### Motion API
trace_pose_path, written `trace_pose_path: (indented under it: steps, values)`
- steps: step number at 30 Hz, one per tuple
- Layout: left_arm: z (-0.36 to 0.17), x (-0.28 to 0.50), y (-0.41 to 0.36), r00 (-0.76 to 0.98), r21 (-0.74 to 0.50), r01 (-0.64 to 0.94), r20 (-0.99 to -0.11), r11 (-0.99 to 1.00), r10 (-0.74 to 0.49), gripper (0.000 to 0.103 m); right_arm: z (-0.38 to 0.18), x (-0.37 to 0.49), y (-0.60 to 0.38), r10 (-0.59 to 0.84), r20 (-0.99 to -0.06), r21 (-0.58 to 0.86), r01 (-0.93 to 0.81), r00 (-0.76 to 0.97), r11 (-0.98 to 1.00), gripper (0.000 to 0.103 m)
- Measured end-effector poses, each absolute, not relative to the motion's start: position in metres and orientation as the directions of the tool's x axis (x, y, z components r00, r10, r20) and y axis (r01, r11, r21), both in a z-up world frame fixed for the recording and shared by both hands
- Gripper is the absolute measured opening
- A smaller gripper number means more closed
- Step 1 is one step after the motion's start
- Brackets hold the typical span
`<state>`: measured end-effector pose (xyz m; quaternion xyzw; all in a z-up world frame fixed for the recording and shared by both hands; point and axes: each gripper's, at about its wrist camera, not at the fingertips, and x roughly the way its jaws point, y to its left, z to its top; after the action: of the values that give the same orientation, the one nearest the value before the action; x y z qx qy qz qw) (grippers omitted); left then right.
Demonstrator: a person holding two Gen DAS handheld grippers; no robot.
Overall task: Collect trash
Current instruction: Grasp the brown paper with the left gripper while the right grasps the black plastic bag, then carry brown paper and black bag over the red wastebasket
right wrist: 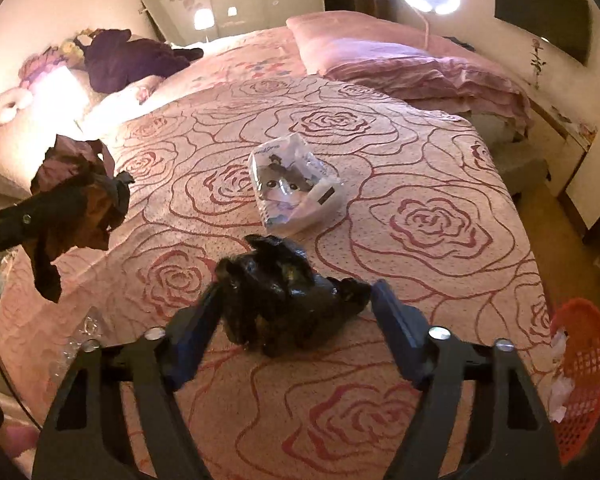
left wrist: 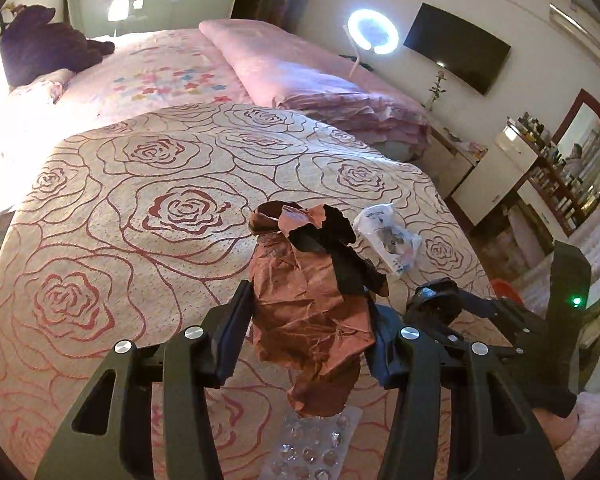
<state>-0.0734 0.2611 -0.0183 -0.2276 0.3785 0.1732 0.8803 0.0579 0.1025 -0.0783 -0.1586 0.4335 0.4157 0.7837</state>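
My left gripper (left wrist: pixel 306 296) is shut on a crumpled brown paper bag (left wrist: pixel 312 320) with a black scrap at its top, held up over the rose-patterned bed cover (left wrist: pixel 120 240). The right wrist view shows the same bag (right wrist: pixel 84 200) at the left, in the left gripper. A crumpled black plastic bag (right wrist: pixel 284 300) lies on the cover between the fingers of my right gripper (right wrist: pixel 296 292). The left finger touches it and the right finger stands just beside its tail, so the jaws are open around it. A white printed plastic packet (right wrist: pixel 296 188) lies further up the bed.
A clear blister sheet (left wrist: pixel 312 448) lies under the paper bag at the near edge of the bed. An orange basket (right wrist: pixel 580 376) holding white scraps stands at the bed's right side. A folded pink quilt (left wrist: pixel 300 68) and a dark plush toy (left wrist: pixel 40 44) lie at the far end.
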Motion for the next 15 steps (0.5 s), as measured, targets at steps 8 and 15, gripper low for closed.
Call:
trace_pose_path:
  steps: [8,15]
  values:
    - [-0.019,-0.070,0.251,0.651,-0.261,-0.460,-0.749,0.849,0.123,0.048,-0.078,0.057,0.095,0.518,-0.813,0.131,-0.783,0.266,0.608,0.041]
    - [-0.017,-0.062,0.238,0.655,-0.250,-0.430,-0.747,0.867,0.110,0.048,-0.074,0.054,0.065,0.523,-0.807,0.171,-0.739,0.275,0.652,0.040]
